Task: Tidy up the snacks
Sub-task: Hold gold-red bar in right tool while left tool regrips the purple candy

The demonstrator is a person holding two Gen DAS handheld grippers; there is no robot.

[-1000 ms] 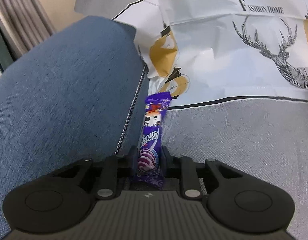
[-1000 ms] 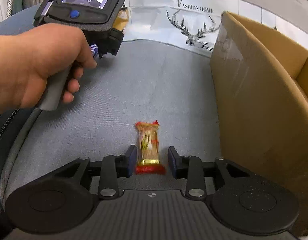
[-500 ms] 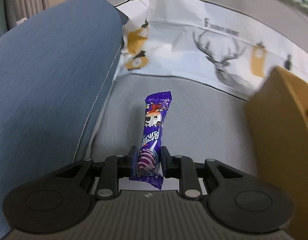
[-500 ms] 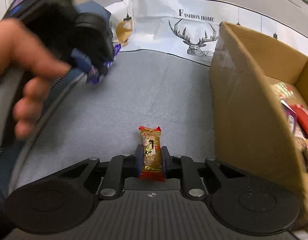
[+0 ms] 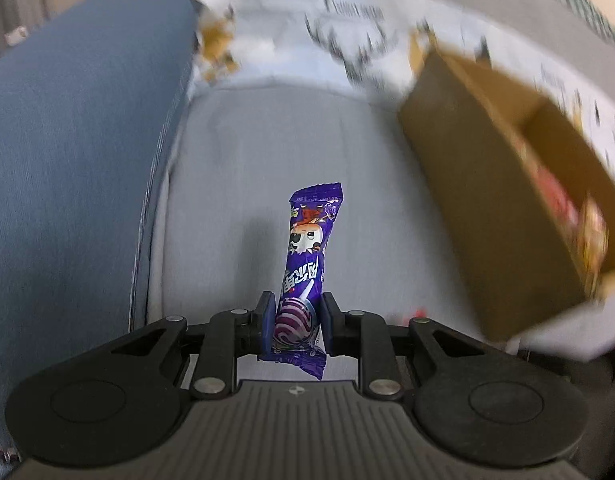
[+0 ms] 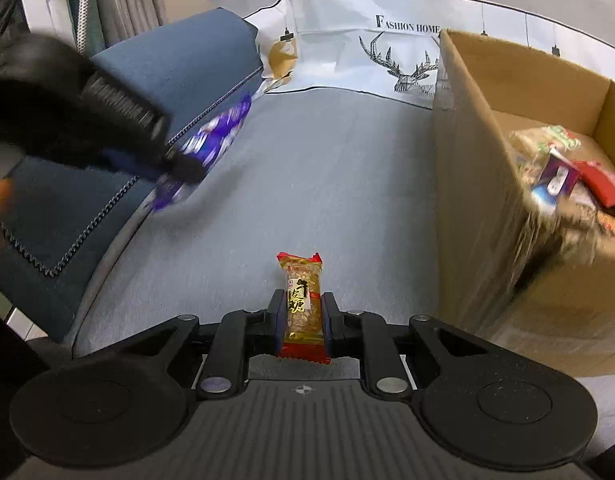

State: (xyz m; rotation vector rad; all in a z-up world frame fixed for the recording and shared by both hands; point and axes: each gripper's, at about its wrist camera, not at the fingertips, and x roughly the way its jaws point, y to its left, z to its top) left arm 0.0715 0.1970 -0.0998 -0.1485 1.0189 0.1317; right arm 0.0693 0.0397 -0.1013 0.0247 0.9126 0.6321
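We work over a grey sofa seat (image 6: pixel 327 168), with a blue cushion (image 5: pixel 75 140) on the left and an open cardboard box (image 6: pixel 479 184) standing on the right, already holding several snack packets (image 6: pixel 567 176). In our judgement the box is where both snacks go. It lies to the right of both grippers, and the right one appears nearer to it, its side wall just beside those fingers. Our left gripper (image 5: pixel 295 322) has its fingers closed on the lower end of a purple lollipop packet (image 5: pixel 307 252), whose long axis points straight ahead of the fingers, clear of the seat. Our right gripper (image 6: pixel 303 314) is clamped narrowly on a small red-and-gold peanut candy bar (image 6: pixel 303 300), also lengthwise along the fingers. Each needs to swing right and over the box rim before letting go.
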